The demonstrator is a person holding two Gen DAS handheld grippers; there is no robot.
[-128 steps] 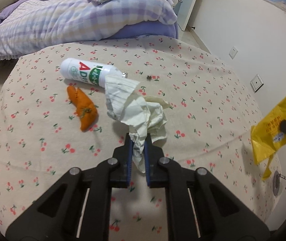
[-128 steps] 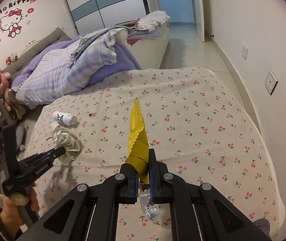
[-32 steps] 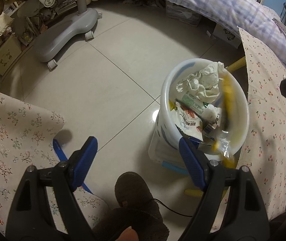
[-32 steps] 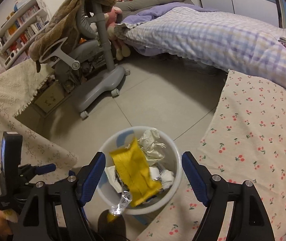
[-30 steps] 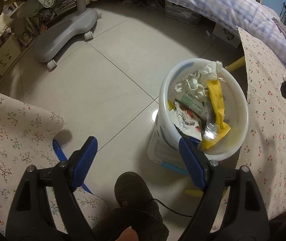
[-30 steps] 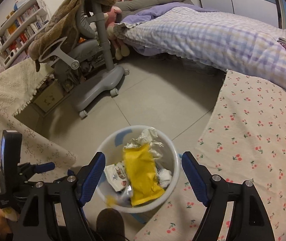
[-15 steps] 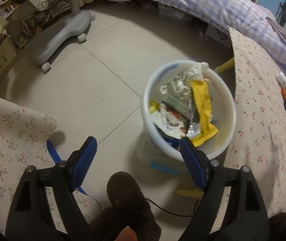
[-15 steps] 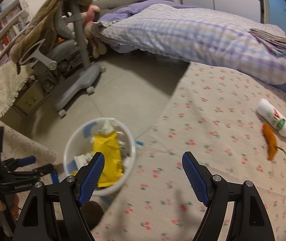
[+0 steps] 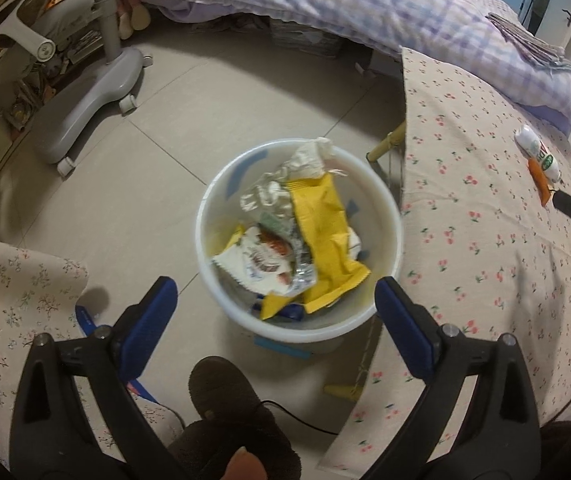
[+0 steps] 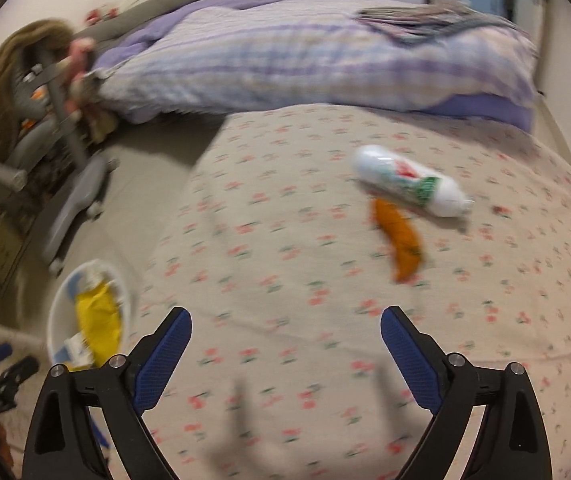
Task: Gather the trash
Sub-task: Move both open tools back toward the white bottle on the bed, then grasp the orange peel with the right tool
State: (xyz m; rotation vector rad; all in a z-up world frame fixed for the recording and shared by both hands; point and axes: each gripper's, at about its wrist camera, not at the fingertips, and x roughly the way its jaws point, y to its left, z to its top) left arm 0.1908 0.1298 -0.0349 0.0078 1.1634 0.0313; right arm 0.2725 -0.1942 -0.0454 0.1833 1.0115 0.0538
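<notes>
A white trash bin (image 9: 221, 184) stands on the tiled floor beside the table. It holds a yellow wrapper (image 9: 325, 232), crumpled paper (image 9: 305, 160) and other wrappers. My left gripper (image 9: 275, 300) is open and empty, just above the bin's near rim. My right gripper (image 10: 285, 332) is open and empty over the cherry-print tablecloth (image 10: 285, 240). A white bottle (image 10: 409, 184) and an orange peel (image 10: 399, 240) lie on the cloth beyond it; they also show in the left wrist view, the bottle (image 9: 537, 152) and the peel (image 9: 539, 182). The bin (image 10: 55, 320) sits low left in the right wrist view.
A grey chair base (image 9: 85, 96) stands on the floor at left. A bed with a checked purple duvet (image 10: 305, 60) lies behind the table. A floral cloth (image 9: 5, 304) is at lower left. A dark slipper (image 9: 221, 396) is near the bin.
The yellow wrapper has dropped from the right gripper into the bin. The right gripper has swung right, over the table toward the bottle and peel. The left gripper stays open by the bin.
</notes>
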